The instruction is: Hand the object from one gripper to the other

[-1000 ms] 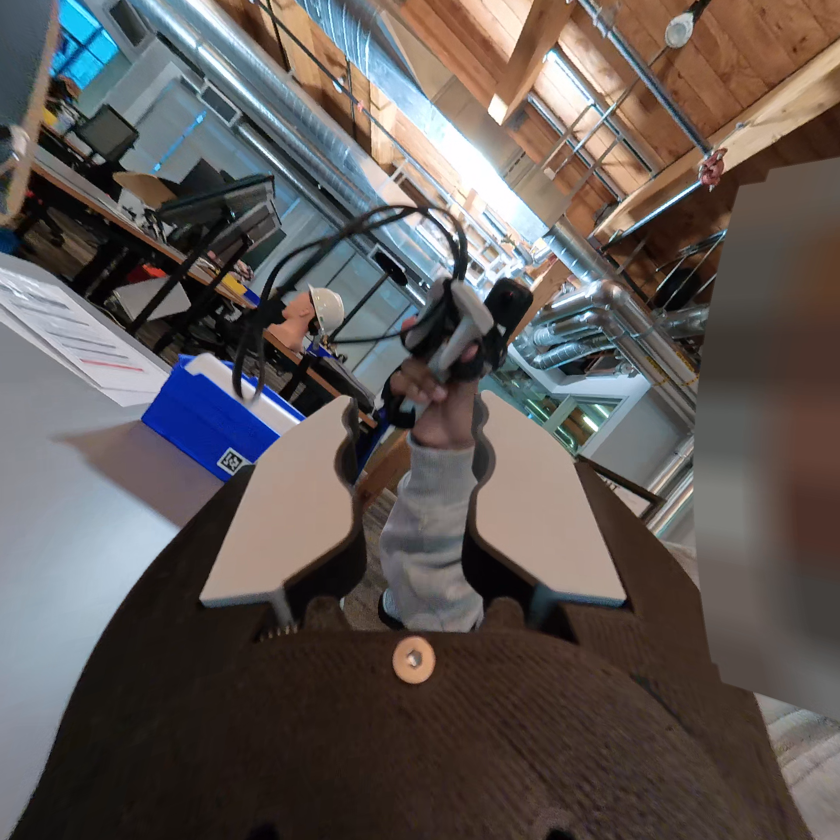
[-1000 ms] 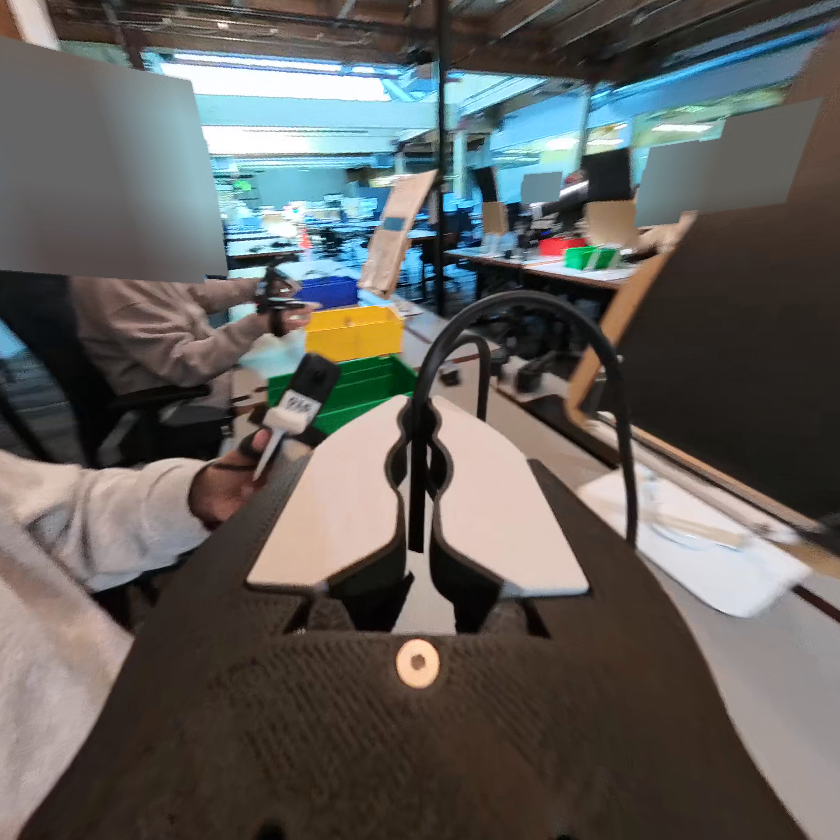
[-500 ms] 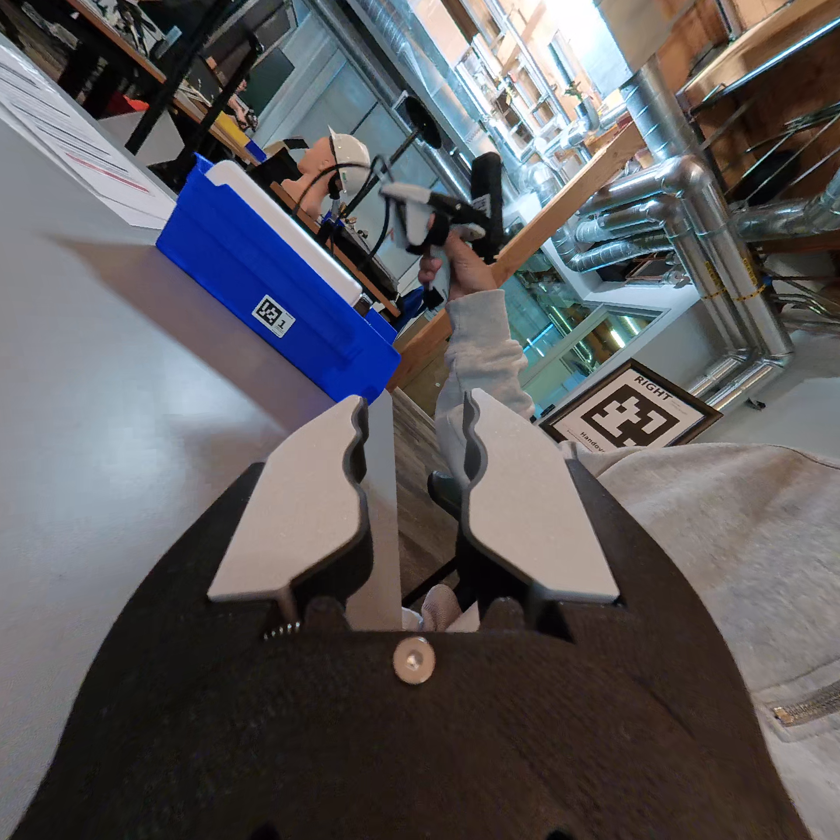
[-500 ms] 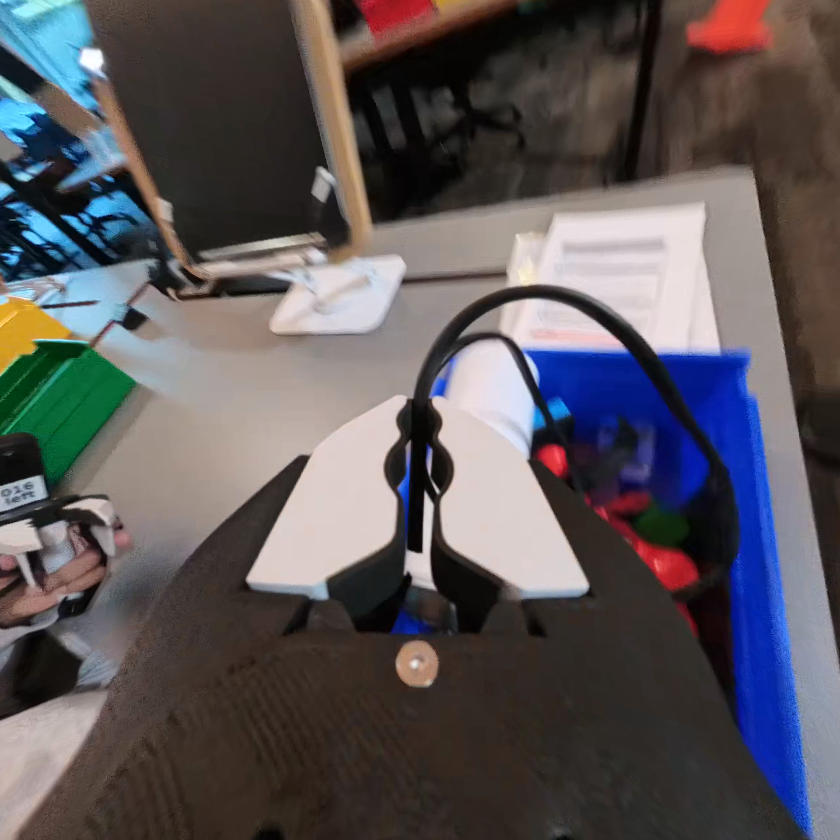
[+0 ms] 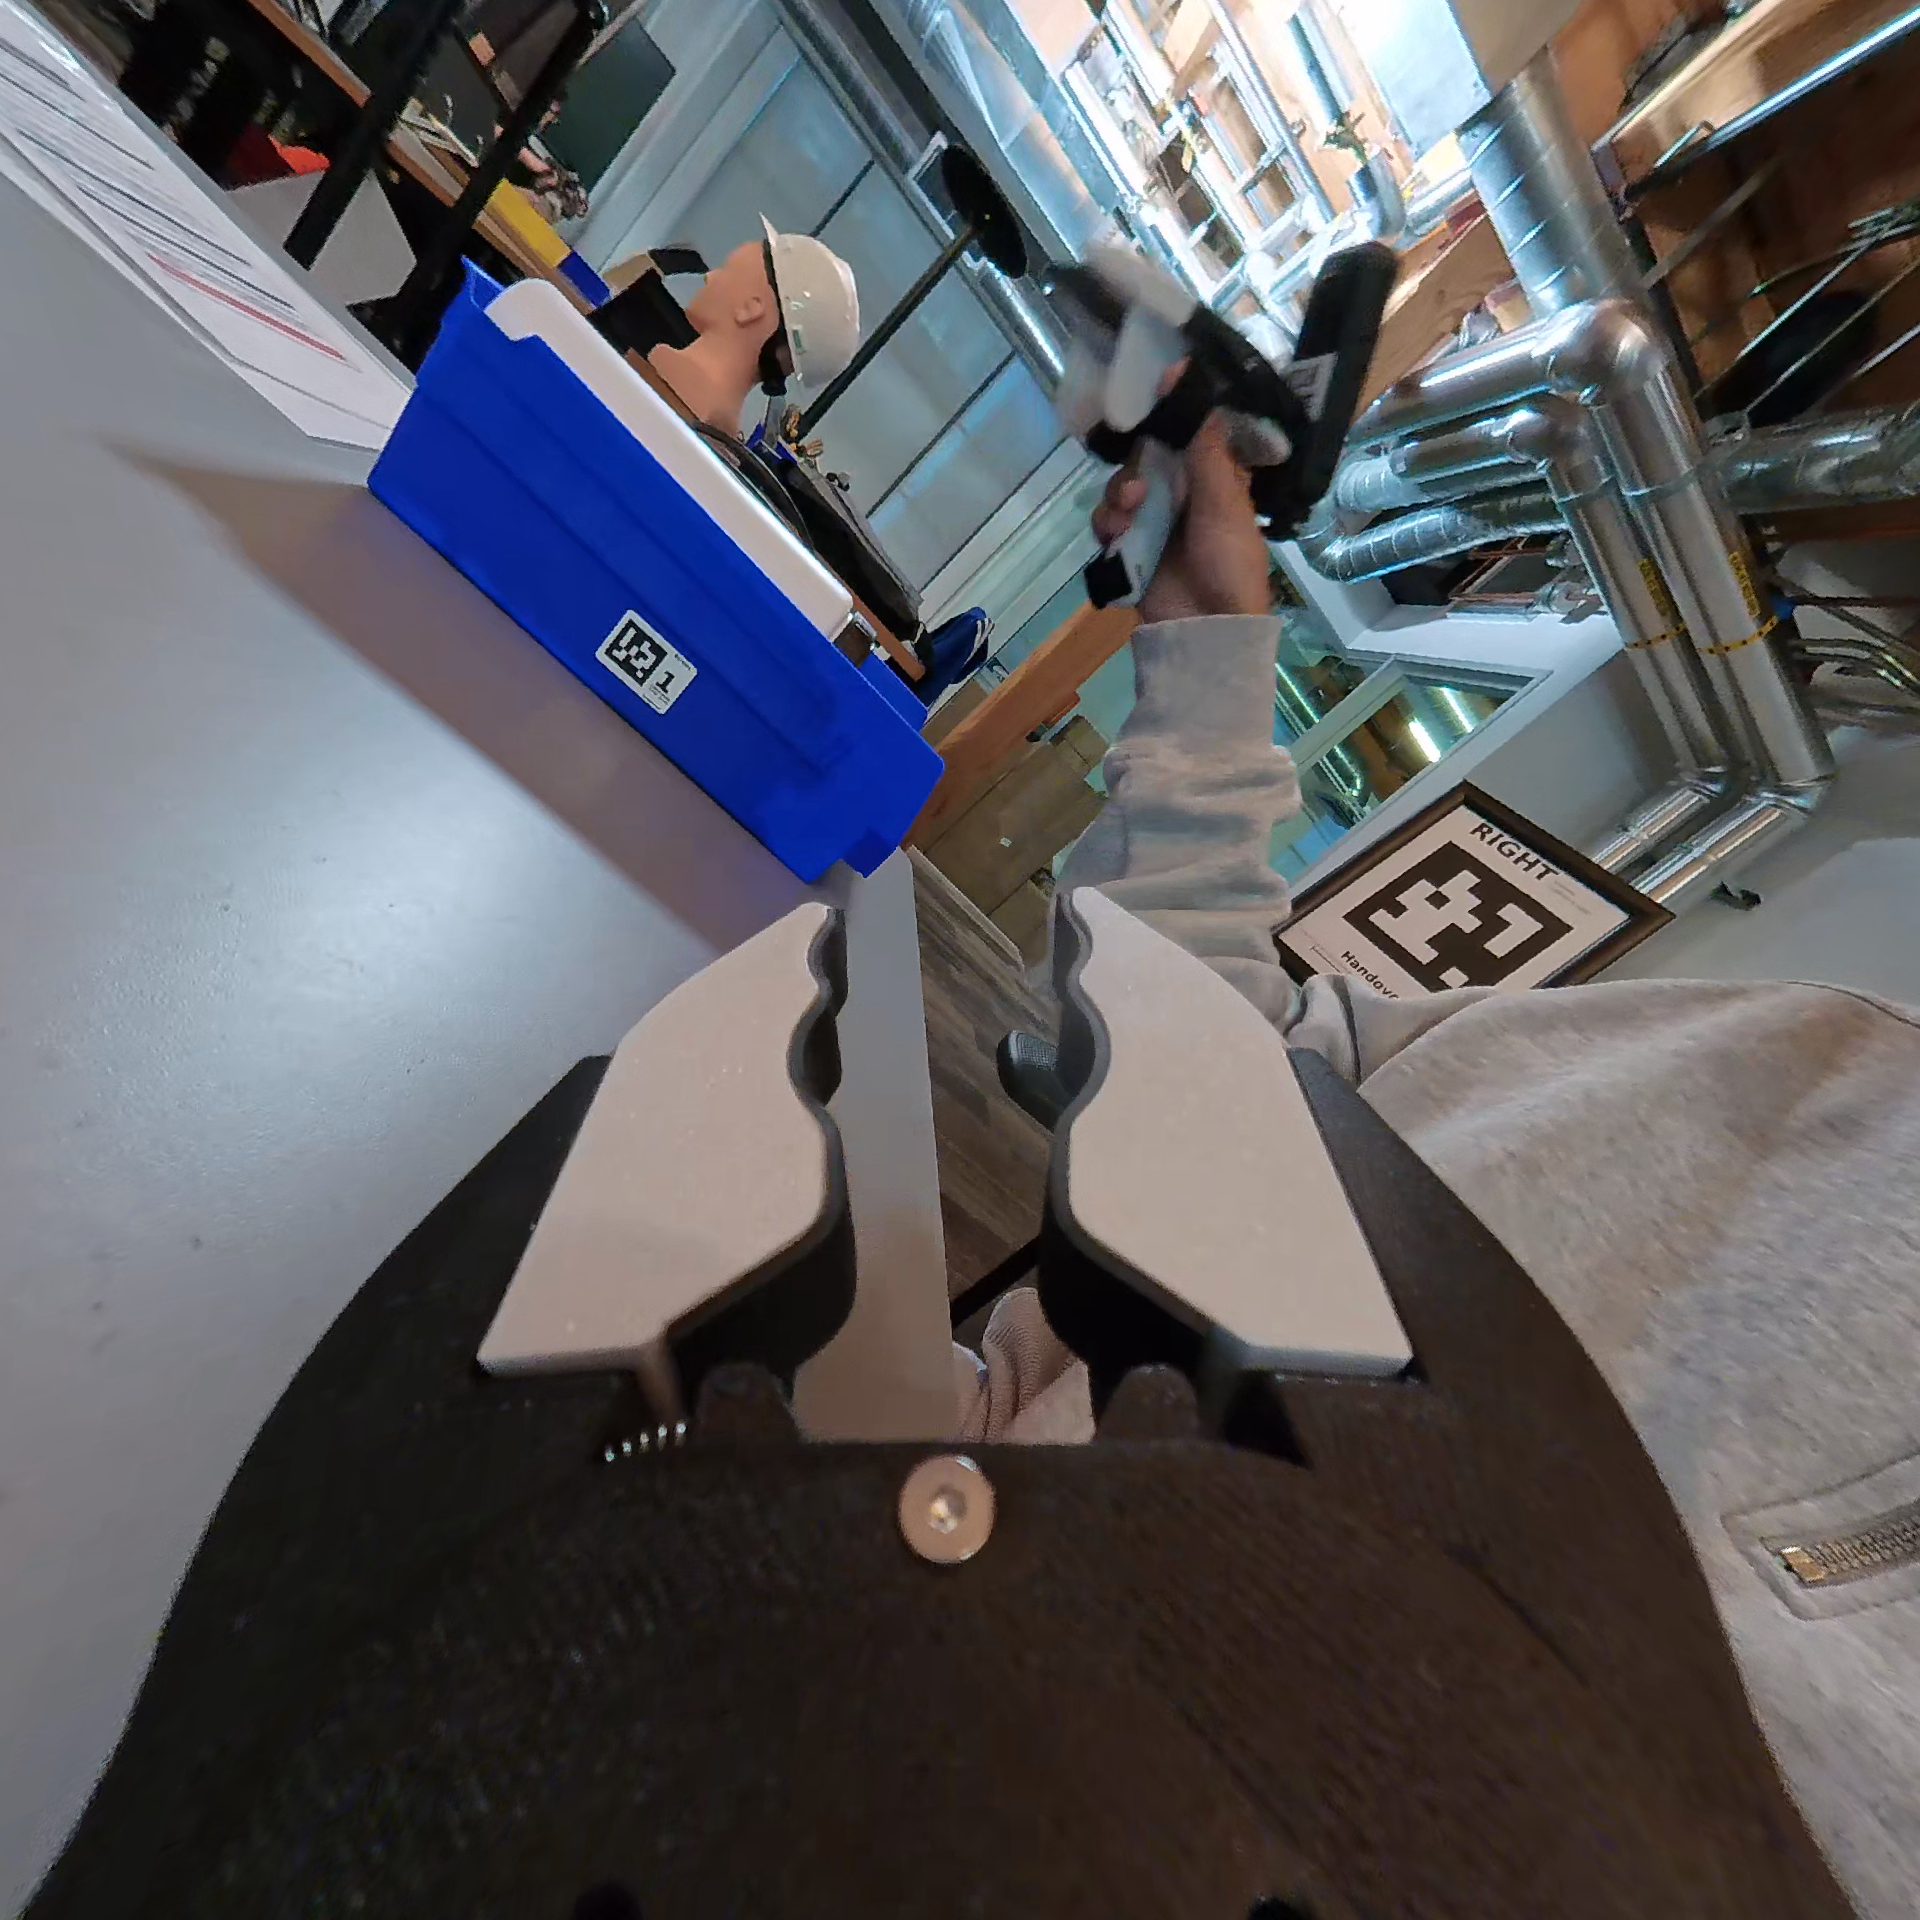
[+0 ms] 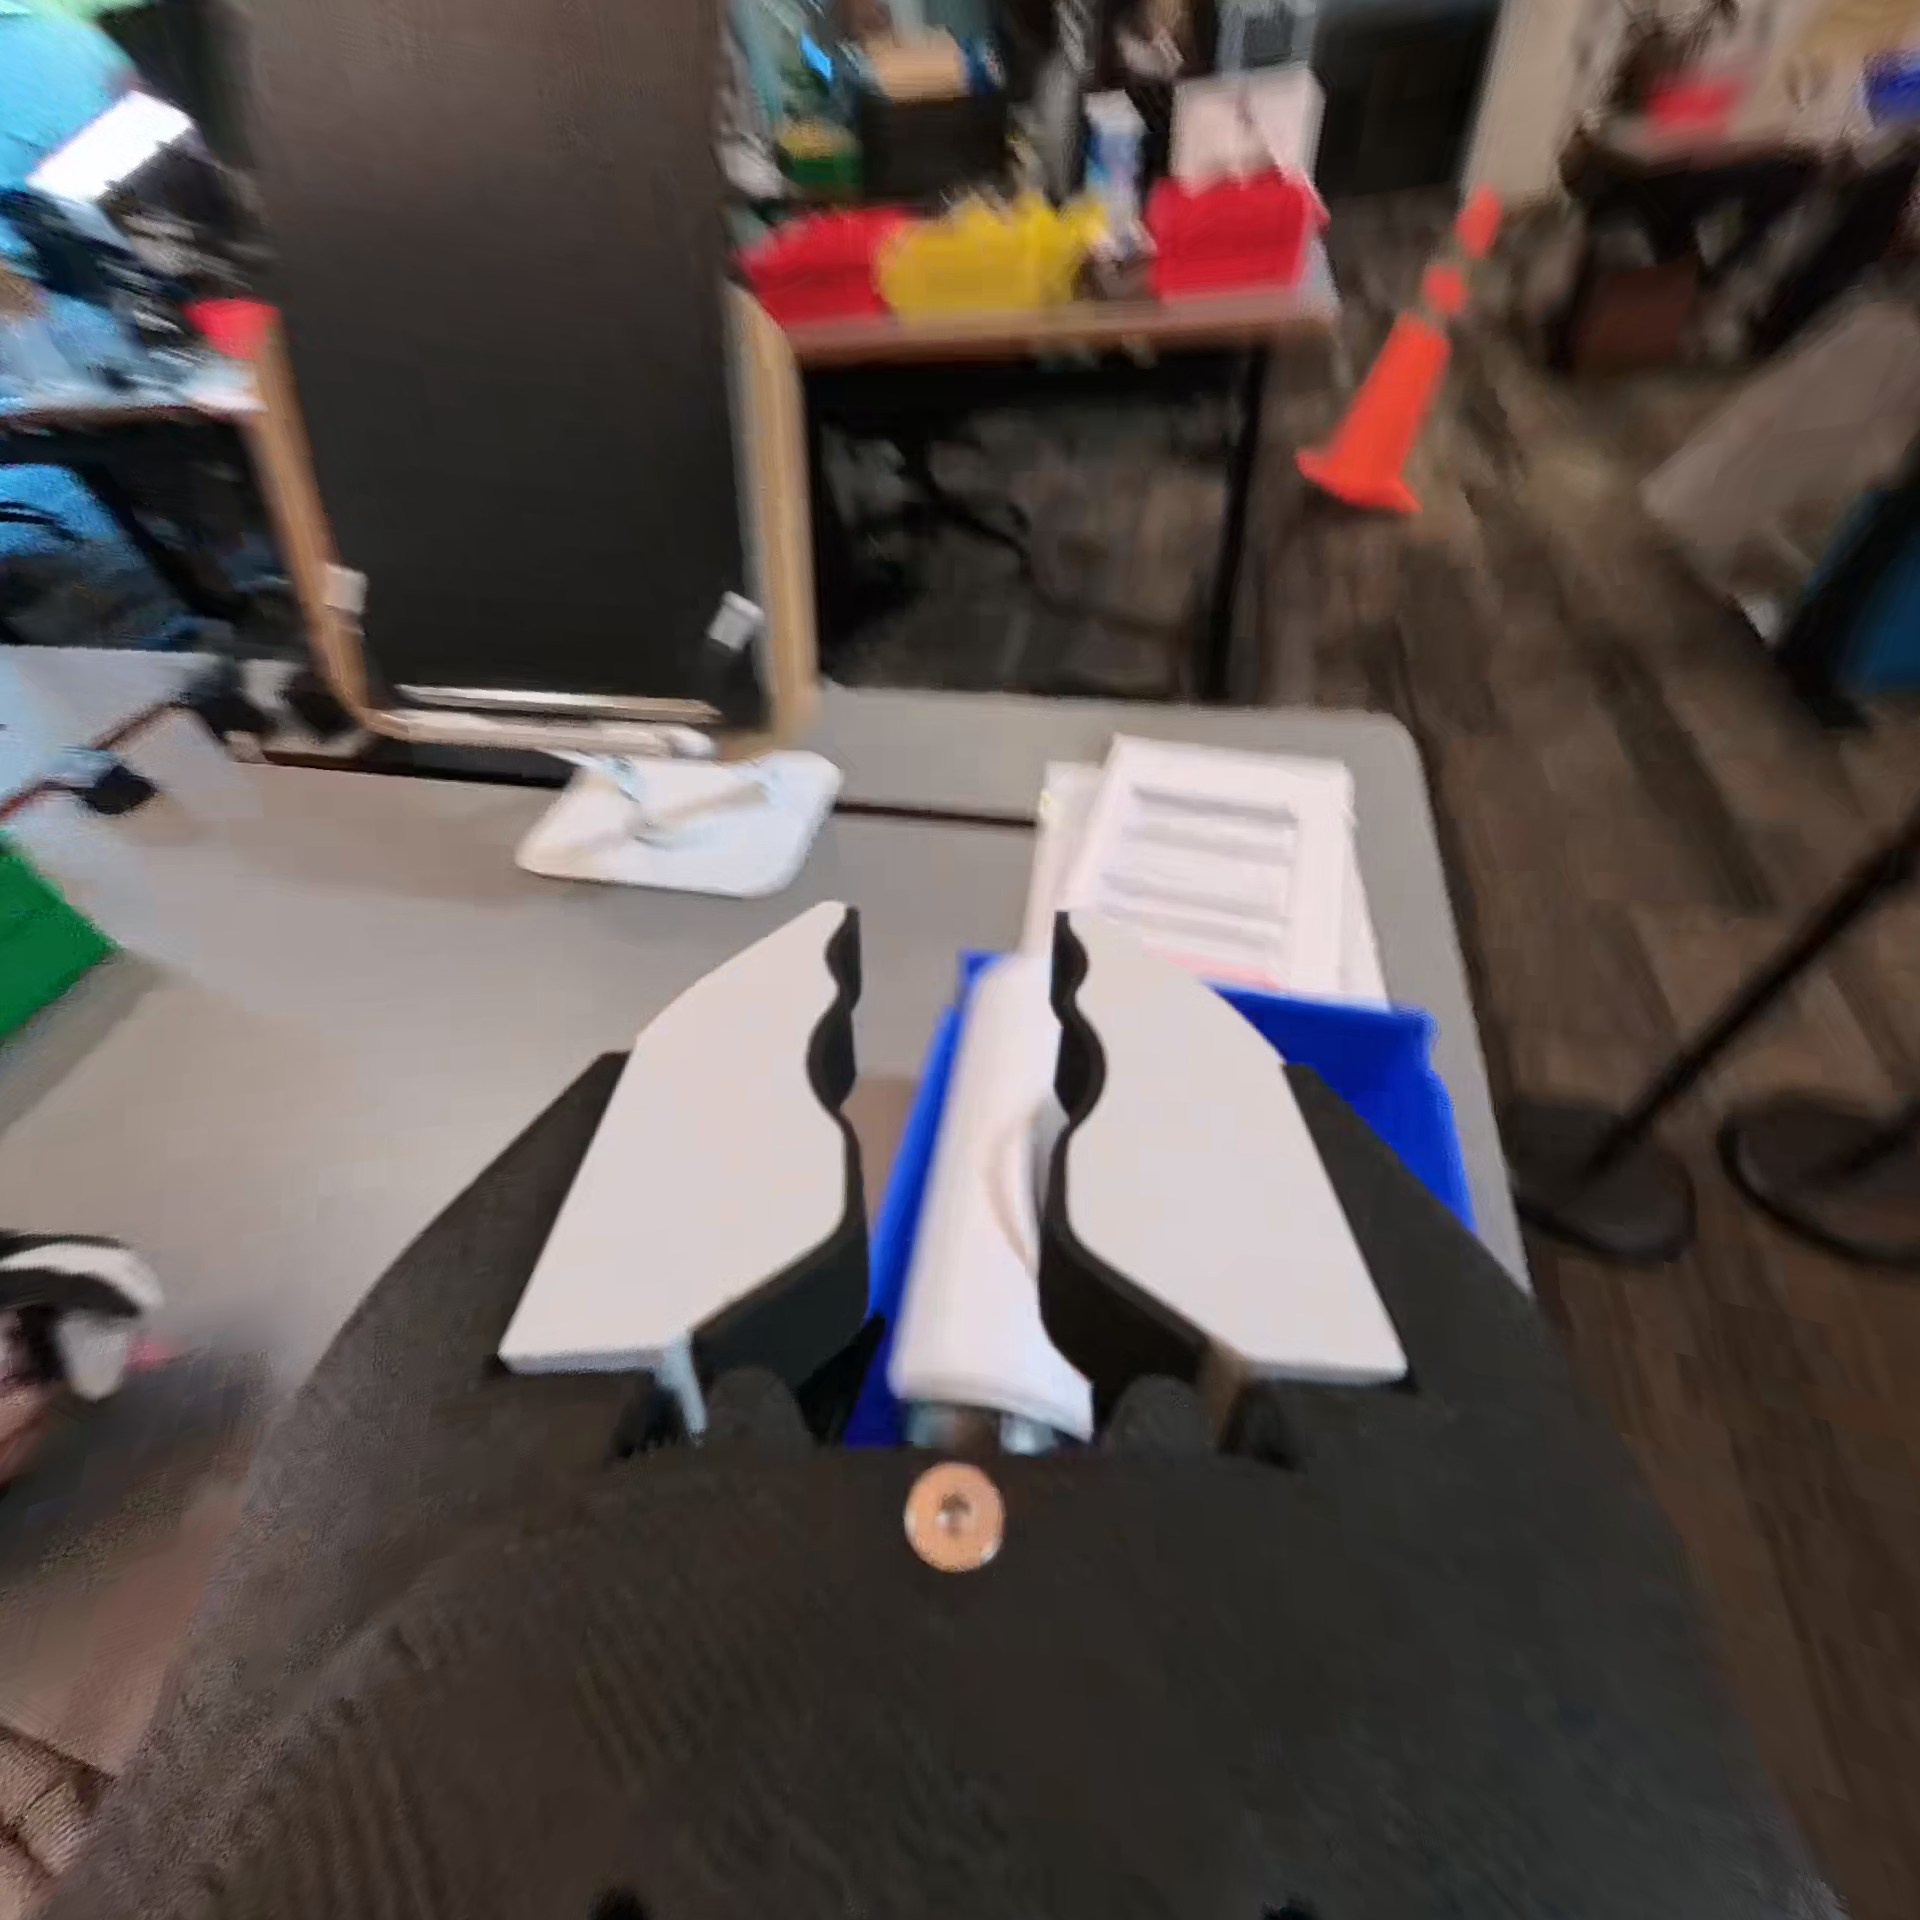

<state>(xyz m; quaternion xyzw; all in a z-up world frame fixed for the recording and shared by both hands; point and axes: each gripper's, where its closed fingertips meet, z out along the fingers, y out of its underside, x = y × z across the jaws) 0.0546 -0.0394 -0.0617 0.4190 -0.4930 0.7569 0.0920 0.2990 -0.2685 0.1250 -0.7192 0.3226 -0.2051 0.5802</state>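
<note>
Both grippers, the left (image 5: 945, 935) and the right (image 6: 954, 940), are a little way open and hold nothing, the right one hangs over the blue bin (image 6: 1351, 1049) at 12 o'clock, and I see no object, so the hand-over looks not begun.

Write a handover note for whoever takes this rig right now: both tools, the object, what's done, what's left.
Left tool: open, empty, by the grey table edge.
Right tool: open, empty, above the blue bin.
Object: the black cable the right tool gripped half a second ago is released and not visible now; probably in the bin.
Done: the release, it seems; the pass itself is not shown.
Left: confirm where the cable landed, then likely start the next handover.
</note>
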